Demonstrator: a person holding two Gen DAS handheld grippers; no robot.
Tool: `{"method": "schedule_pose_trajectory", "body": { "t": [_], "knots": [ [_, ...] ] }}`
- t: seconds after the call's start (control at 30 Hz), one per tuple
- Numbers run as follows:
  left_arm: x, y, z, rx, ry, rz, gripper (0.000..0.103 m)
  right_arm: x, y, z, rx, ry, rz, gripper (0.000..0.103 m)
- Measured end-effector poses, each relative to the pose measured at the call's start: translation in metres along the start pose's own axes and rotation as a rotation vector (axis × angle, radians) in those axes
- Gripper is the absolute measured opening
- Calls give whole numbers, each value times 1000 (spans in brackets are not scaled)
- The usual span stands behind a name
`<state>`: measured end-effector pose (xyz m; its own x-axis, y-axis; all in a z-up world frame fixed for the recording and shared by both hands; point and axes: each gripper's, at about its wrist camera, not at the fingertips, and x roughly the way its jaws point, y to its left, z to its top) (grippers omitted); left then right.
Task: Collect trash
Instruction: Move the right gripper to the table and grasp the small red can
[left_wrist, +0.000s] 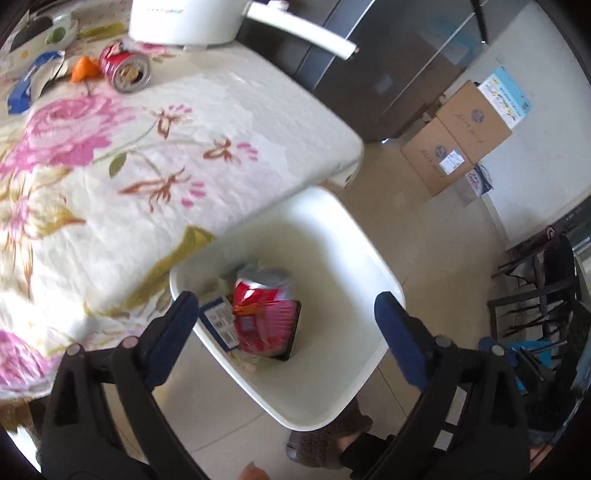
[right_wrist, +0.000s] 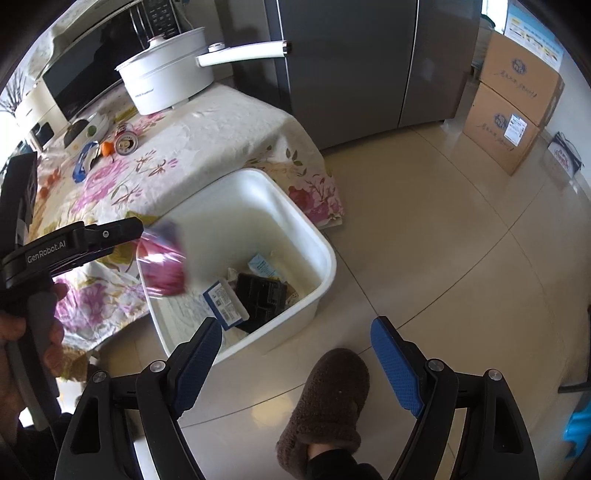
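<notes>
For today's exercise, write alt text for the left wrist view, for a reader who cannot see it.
Open left tongs hover above a white bin on the floor, which holds a red can, a pink packet and a blue-edged carton. Beside it, a floral-covered table carries another red can and orange peel.

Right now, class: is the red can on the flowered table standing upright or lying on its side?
On its side. The red can lies on the flowered table with its round metal end facing sideways toward the camera, not upward.
</notes>
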<state>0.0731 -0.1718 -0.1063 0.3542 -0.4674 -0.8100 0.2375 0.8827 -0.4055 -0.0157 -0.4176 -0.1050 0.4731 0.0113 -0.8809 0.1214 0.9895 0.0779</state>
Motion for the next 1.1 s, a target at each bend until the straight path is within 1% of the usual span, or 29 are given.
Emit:
{"method": "schedule_pose_trajectory", "body": {
  "t": [0.07,0.13,0.2,0.37,0.47,0.67,0.77,0.83,0.93,1.1],
  "knots": [
    [-10,-4,2,39,-11,26,97,2,4,4,-7,1,-2,84],
    [-22,-6,9,68,-25,68,101,6,9,9,-13,6,-5,84],
    [-36,2,14,77,-38,103,101,11,17,15,-18,16,0,84],
    [-75,43,13,40,-79,196,102,16,50,33,-61,20,18,84],
    [-96,69,11,16,-85,260,102,22,73,41,-93,32,37,84],
    [-132,114,8,-65,-123,331,102,43,123,64,-160,92,58,85],
    [-146,129,5,-69,-134,331,102,55,151,86,-198,99,73,85],
    [-154,142,3,-91,-145,338,102,63,172,105,-235,94,58,85],
    [-166,167,4,-163,-160,360,102,81,204,140,-279,104,66,85],
    [-185,203,15,-280,-200,380,102,114,269,208,-317,102,78,84]
  ]
}}
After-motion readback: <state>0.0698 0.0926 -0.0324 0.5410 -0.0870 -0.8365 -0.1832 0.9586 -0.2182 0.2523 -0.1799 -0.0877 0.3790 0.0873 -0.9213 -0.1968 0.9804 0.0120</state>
